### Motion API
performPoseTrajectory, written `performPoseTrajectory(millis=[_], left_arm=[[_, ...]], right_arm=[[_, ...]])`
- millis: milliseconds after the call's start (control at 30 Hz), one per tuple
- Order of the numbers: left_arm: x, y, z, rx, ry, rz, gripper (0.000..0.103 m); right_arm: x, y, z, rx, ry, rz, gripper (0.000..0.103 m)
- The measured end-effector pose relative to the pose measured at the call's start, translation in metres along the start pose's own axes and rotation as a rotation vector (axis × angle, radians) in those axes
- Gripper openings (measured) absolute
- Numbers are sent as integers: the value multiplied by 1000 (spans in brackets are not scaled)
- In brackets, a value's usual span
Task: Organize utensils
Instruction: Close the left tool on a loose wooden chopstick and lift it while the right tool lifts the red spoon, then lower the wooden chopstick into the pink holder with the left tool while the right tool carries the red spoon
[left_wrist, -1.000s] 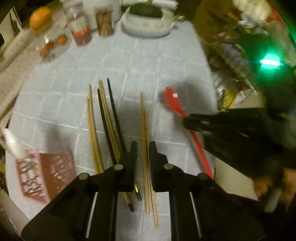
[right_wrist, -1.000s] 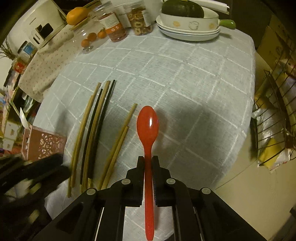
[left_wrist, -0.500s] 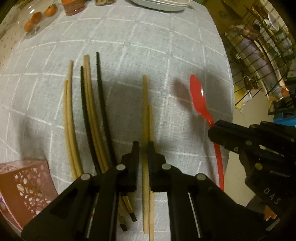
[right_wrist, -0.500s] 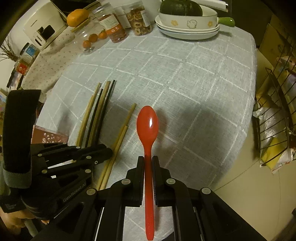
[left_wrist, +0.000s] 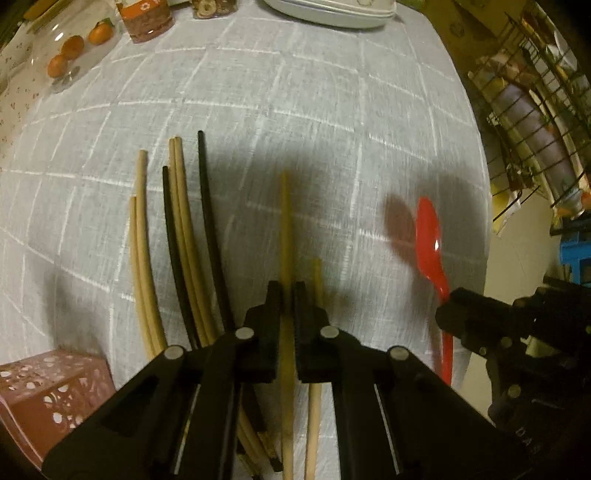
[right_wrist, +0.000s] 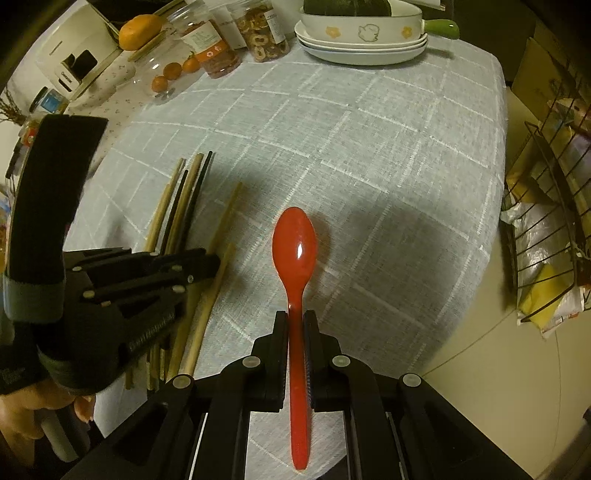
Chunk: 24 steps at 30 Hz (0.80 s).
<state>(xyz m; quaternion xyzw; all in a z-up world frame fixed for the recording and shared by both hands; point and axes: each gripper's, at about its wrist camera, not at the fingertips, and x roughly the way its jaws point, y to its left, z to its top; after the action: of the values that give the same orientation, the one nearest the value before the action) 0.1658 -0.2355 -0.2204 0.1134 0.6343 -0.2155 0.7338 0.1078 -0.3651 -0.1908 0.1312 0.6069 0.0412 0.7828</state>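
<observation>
My left gripper (left_wrist: 287, 291) is shut on a tan wooden chopstick (left_wrist: 285, 229), which runs between its jaws and looks lifted off the grey checked tablecloth. A second tan chopstick (left_wrist: 316, 280) lies just right of it. Several more tan and black chopsticks (left_wrist: 181, 236) lie in a bunch to the left. My right gripper (right_wrist: 296, 317) is shut on the handle of a red spoon (right_wrist: 294, 247), held above the cloth with the bowl pointing away. The right gripper also shows in the left wrist view (left_wrist: 454, 314), and the left gripper in the right wrist view (right_wrist: 207, 266).
A pink perforated holder (left_wrist: 48, 391) stands at the near left. Stacked white dishes (right_wrist: 362, 44), jars (right_wrist: 212, 48) and small oranges (right_wrist: 173, 72) stand at the far side. A wire rack (right_wrist: 546, 229) stands beyond the table's right edge (right_wrist: 495, 229).
My left gripper has closed in on the tan chopstick and raised it slightly, so it now stands apart from its neighbour. The right gripper with the spoon has hardly moved.
</observation>
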Motion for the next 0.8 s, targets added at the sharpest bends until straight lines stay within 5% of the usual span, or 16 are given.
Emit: performPoseTrajectory(millis=[433,800], left_arm=[[-115,40,-56,8,-275,-83,7],[-206,62,-107,47,-537,-115,7]], right_arm=[[-42,42,-7,-40,-110,53,8],[-103,106,-16,-163,-295,66,8]])
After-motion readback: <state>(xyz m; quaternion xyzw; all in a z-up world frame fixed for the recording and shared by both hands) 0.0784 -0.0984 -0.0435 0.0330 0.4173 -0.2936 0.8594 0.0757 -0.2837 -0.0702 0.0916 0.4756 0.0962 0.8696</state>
